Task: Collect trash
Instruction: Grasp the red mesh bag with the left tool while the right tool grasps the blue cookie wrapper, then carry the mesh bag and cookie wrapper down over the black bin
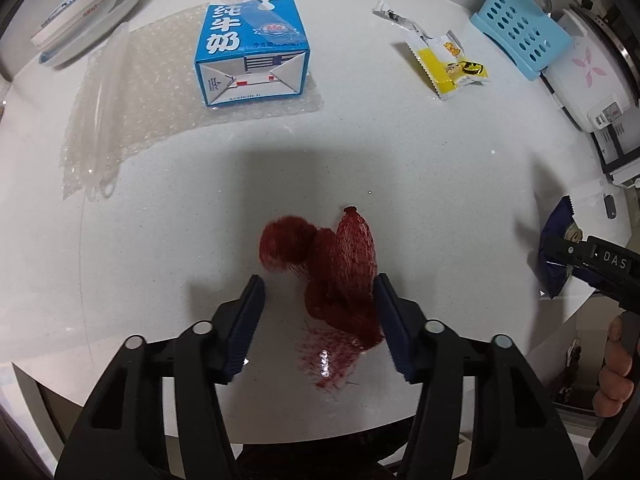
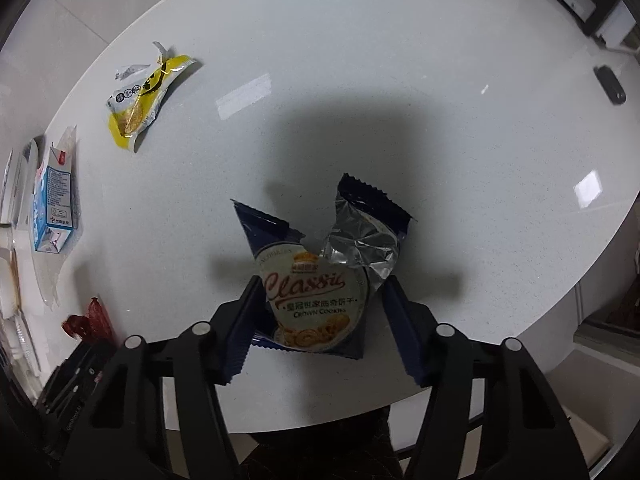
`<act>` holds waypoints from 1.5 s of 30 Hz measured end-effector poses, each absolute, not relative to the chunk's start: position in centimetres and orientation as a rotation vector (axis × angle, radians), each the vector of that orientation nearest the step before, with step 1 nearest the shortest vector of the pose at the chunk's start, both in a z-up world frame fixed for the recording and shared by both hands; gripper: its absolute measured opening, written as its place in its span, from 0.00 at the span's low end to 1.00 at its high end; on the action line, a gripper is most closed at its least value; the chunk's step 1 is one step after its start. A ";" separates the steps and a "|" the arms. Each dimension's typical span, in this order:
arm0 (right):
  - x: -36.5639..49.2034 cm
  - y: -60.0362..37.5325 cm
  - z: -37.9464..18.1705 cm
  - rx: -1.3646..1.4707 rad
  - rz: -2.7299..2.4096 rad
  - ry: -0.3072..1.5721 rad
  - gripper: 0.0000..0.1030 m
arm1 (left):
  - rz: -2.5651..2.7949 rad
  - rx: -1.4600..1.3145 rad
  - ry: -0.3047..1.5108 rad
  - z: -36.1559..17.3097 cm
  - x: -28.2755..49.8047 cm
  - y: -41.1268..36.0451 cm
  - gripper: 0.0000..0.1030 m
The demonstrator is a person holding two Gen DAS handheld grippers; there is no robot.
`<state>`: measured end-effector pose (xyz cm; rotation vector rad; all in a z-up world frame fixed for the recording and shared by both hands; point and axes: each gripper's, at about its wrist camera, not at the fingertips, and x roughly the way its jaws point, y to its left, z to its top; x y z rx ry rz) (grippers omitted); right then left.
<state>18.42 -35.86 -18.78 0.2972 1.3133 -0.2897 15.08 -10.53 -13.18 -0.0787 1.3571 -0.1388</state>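
- Red mesh netting bunched at lower centre of the left wrist view, between the fingers of the left gripper; right pad touching the mesh, left pad clear of it, so half closed and not yet clamped.
- Torn blue cookie wrapper at lower centre of the right wrist view, between the fingers of the right gripper; left pad against its edge, right pad with a small gap, so likewise not yet pinched.
- Farther out on the white table: milk carton on bubble wrap at upper left, yellow snack wrapper at upper right.
- Judged progress: early; nothing lifted, two pieces about to be grasped, carton, bubble wrap and yellow wrapper left, no bin in sight.
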 end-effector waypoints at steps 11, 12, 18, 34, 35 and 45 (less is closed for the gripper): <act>19.4 -34.1 -18.5 0.266 -0.301 1.321 0.28 | -0.135 -0.072 1.411 -13.1 16.1 -11.1 0.15; 19.4 -34.0 -18.5 0.267 -0.300 1.319 0.28 | -0.135 -0.073 1.410 -13.1 16.0 -11.0 0.15; 18.6 -34.1 -18.0 0.265 -0.284 1.294 0.28 | -0.126 -0.070 1.390 -12.7 15.0 -9.6 0.15; 15.8 -32.2 -15.0 0.239 -0.192 1.222 0.28 | -0.143 -0.084 1.322 -9.6 12.5 -7.6 0.15; 15.8 -32.4 -15.0 0.236 -0.188 1.220 0.28 | -0.140 -0.084 1.320 -9.5 12.2 -7.4 0.15; 13.8 -30.6 -13.9 0.187 -0.125 1.190 0.28 | -0.132 -0.091 1.280 -8.1 10.0 -8.0 0.15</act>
